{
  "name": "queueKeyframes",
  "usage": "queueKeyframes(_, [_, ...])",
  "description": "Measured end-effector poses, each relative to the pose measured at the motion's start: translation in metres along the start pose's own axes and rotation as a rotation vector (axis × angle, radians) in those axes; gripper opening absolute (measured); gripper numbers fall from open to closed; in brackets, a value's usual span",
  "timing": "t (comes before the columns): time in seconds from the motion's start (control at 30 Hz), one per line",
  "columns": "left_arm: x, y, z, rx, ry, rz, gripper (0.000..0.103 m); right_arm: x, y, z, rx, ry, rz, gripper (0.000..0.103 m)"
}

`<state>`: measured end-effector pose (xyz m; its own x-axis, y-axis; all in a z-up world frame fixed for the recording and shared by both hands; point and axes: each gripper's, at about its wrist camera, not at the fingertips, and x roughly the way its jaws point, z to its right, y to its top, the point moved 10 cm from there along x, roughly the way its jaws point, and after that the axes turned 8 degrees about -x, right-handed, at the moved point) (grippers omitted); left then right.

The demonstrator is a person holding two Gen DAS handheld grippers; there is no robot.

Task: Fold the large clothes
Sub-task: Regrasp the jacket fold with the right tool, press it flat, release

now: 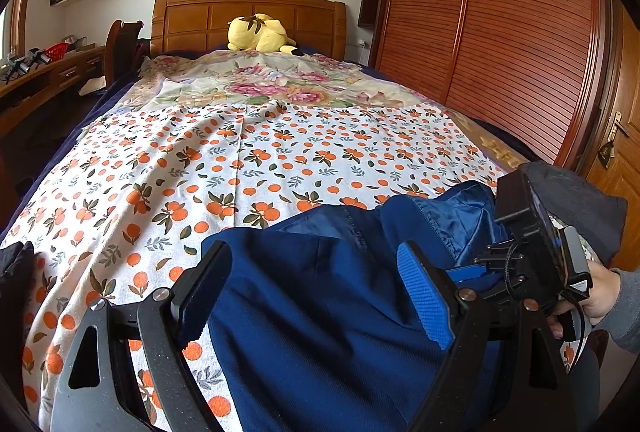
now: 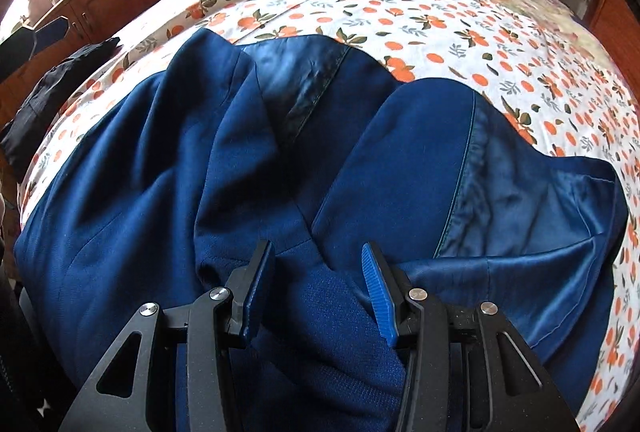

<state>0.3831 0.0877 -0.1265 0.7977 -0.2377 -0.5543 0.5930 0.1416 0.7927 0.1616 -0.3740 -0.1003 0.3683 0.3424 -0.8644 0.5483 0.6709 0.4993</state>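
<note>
Blue jacket (image 2: 248, 168) rumpled at the near end of the bed (image 1: 280, 160); left claw (image 1: 316, 292) wide open above it, right claw (image 2: 318, 288) parted, seemingly gripping nothing

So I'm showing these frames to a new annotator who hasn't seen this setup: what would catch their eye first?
Likely the blue jacket, rumpled on the near end of the bed with shiny lining showing, both tools open above it: left tool, right tool. Next, the orange-print sheet covering the bed, and the yellow plush against the headboard at the far end.
</note>
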Motion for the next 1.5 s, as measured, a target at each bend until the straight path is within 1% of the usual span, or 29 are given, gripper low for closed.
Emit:
queueKeyframes(0.1, [0.0,0.0,0.0,-0.002,-0.001,0.0,0.085,0.004,0.0,-0.006,-0.022,0.008,-0.01,0.047])
queueKeyframes(0.13, [0.0,-0.001,0.0,-0.002,-0.001,0.0,0.085,0.006,0.0,-0.007,-0.033,0.009,-0.013,0.043])
queueKeyframes(0.2, [0.0,-0.001,0.0,-0.002,-0.001,0.0,0.085,0.009,-0.001,-0.015,-0.062,0.029,-0.019,0.027])
queueKeyframes(0.23, [0.0,-0.001,0.0,-0.001,0.0,-0.001,0.085,0.01,-0.001,-0.018,-0.077,0.04,-0.02,0.023])
queueKeyframes(0.27, [0.0,-0.001,-0.001,-0.001,0.0,-0.001,0.085,0.011,0.0,-0.02,-0.093,0.042,-0.022,0.013])
queueKeyframes(0.3, [0.0,-0.001,0.0,-0.001,0.0,-0.002,0.085,0.011,0.001,-0.023,-0.108,0.043,-0.024,0.009])
queueKeyframes(0.33, [0.0,-0.001,-0.001,-0.001,0.0,-0.002,0.085,0.01,0.004,-0.023,-0.126,0.032,-0.015,0.008])
queueKeyframes(0.4, [-0.002,-0.003,-0.003,0.0,0.003,-0.005,0.085,0.004,0.015,-0.018,-0.158,-0.022,0.026,0.006])
queueKeyframes(0.47, [-0.004,-0.005,-0.005,-0.001,0.006,-0.006,0.085,-0.003,0.031,-0.006,-0.154,-0.07,0.073,0.006])
queueKeyframes(0.5, [-0.003,-0.005,-0.006,-0.001,0.009,-0.007,0.085,-0.005,0.04,0.001,-0.152,-0.092,0.091,0.006])
queueKeyframes(0.6, [0.0,-0.006,-0.007,-0.002,0.017,-0.015,0.085,-0.005,0.071,0.025,-0.178,-0.199,0.142,0.006])
queueKeyframes(0.73, [0.008,-0.008,-0.008,-0.005,0.027,-0.027,0.085,0.01,0.102,0.048,-0.197,-0.278,0.173,0.006])
queueKeyframes(0.83, [0.014,-0.009,-0.008,-0.005,0.031,-0.037,0.085,0.031,0.111,0.054,-0.21,-0.292,0.162,0.006])
queueKeyframes(0.93, [0.02,-0.009,-0.005,-0.003,0.027,-0.044,0.085,0.044,0.109,0.065,-0.163,-0.276,0.143,0.006])
queueKeyframes(0.97, [0.023,-0.009,-0.003,-0.003,0.023,-0.046,0.085,0.045,0.109,0.072,-0.131,-0.285,0.145,0.01])
queueKeyframes(1.0, [0.026,-0.009,0.0,-0.002,0.018,-0.051,0.085,0.043,0.109,0.081,-0.097,-0.291,0.153,0.018])
queueKeyframes(1.03, [0.027,-0.009,0.003,0.001,0.014,-0.053,0.085,0.039,0.111,0.095,-0.067,-0.293,0.165,0.022])
queueKeyframes(1.1, [0.034,-0.011,0.012,0.01,0.001,-0.06,0.085,0.025,0.106,0.116,-0.007,-0.3,0.198,0.038])
queueKeyframes(1.17, [0.04,-0.012,0.02,0.015,-0.014,-0.067,0.085,0.009,0.095,0.138,0.037,-0.329,0.23,0.042])
queueKeyframes(1.27, [0.051,-0.017,0.033,0.03,-0.024,-0.088,0.085,-0.004,0.066,0.174,0.111,-0.356,0.234,0.043])
queueKeyframes(1.3, [0.055,-0.019,0.038,0.039,-0.024,-0.093,0.085,-0.007,0.054,0.184,0.137,-0.369,0.222,0.043])
queueKeyframes(1.33, [0.06,-0.022,0.044,0.049,-0.026,-0.1,0.085,-0.012,0.044,0.194,0.154,-0.376,0.231,0.043])
queueKeyframes(1.4, [0.068,-0.026,0.053,0.061,-0.031,-0.113,0.085,-0.021,0.026,0.211,0.184,-0.385,0.242,0.043])
queueKeyframes(1.5, [0.08,-0.034,0.061,0.077,-0.031,-0.136,0.085,-0.025,0.0,0.233,0.22,-0.393,0.234,0.043])
